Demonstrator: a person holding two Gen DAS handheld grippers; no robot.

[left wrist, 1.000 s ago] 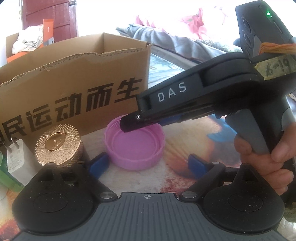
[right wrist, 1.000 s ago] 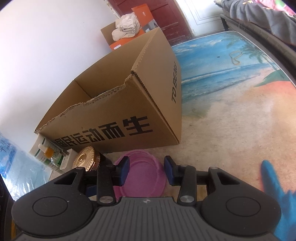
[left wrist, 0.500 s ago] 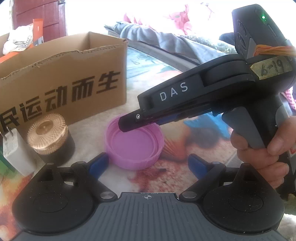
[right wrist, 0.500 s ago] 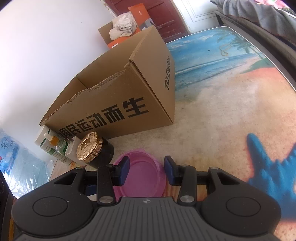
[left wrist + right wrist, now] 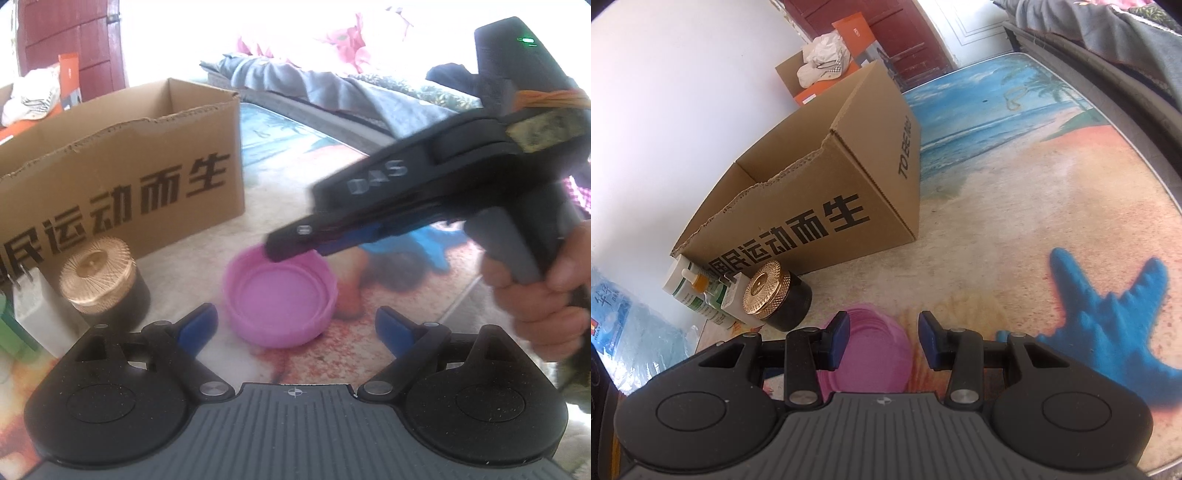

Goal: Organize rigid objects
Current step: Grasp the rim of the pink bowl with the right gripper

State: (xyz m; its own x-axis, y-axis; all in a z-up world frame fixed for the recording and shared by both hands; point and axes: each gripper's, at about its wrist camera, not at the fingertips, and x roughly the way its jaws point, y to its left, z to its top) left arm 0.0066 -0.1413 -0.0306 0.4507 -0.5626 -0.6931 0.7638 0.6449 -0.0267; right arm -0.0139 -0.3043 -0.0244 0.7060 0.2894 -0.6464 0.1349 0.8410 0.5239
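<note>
Right hand-held gripper [image 5: 882, 338] is poised over the far rim of the pink lid [image 5: 280, 297], fingers parted with a gap between them; from its own camera they straddle the lid but do not press on it, so it reads as released, nothing grasped. Left hand-held gripper [image 5: 295, 328] hangs spread wide just short of the lid, near edge, also holding nothing. Lid lies mouth-up on the beach-print table [image 5: 1052, 206], just beside the black jar with gold cap [image 5: 775, 295], in front of the open cardboard box [image 5: 827, 206]. Change over the last second: the left camera has drawn back and swung, so the box now sits further left and the lid lower and more central; the right gripper's nose has shifted from the lid's middle toward its far rim and blurs with motion. From the right camera the lid has slid lower under the fingers. The finger gap is unchanged. Judgement: the grasp is not yet made; the right tool is lining up on the rim, and the box looks the likely destination. A thin rim could slip when pinched.
</note>
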